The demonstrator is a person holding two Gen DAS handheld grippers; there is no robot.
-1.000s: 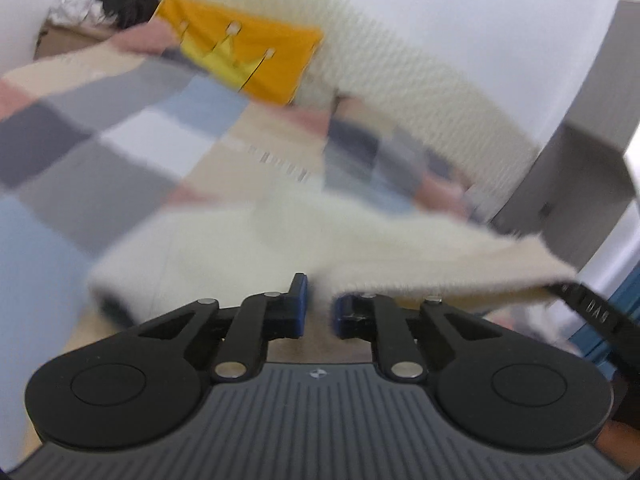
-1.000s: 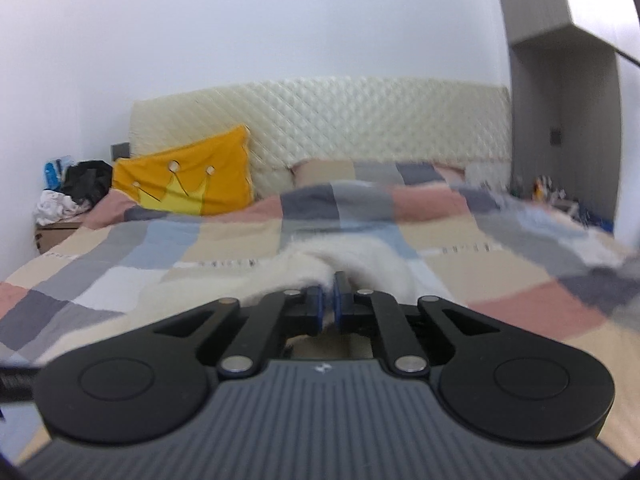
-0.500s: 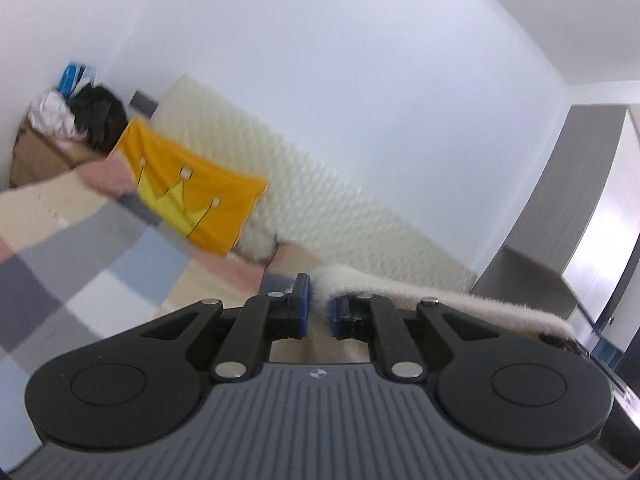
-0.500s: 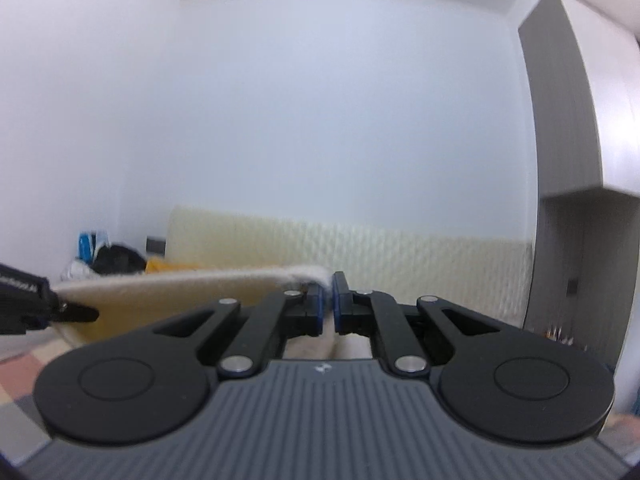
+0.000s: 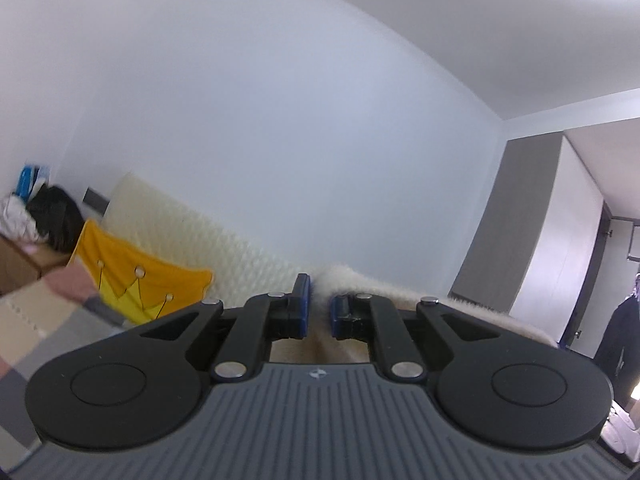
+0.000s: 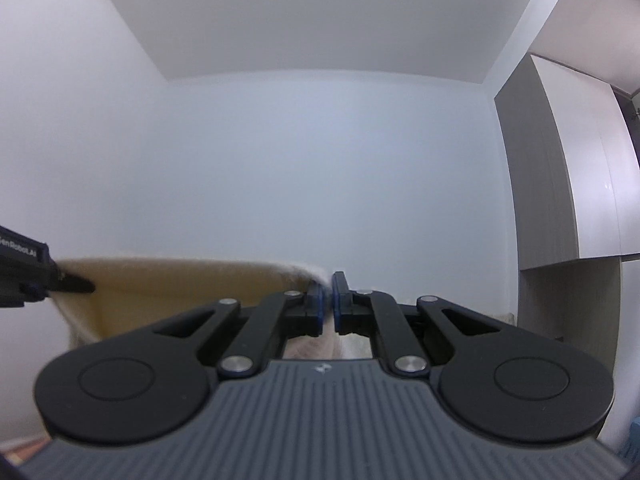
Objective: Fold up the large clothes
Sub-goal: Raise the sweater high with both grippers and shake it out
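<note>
Home bedroom. Lower left of the left wrist view: quilted cream headboard (image 5: 224, 240), yellow crown-print pillow (image 5: 136, 280), patchwork bedcover (image 5: 36, 320). Grey-and-white wardrobe (image 6: 560, 184) at right. Plain white walls.

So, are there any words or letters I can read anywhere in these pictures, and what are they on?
"enRobot.AI" (first letters cut off by the picture's edge): white print on the left tool, seen at the left edge of the right wrist view.

Small round emblem on the right tool body: a symbol, no letters readable.

Same emblem on the left tool's body in its own view: no letters readable.

Yellow pillow: a crown drawing, no words.

Nothing else readable.
</note>
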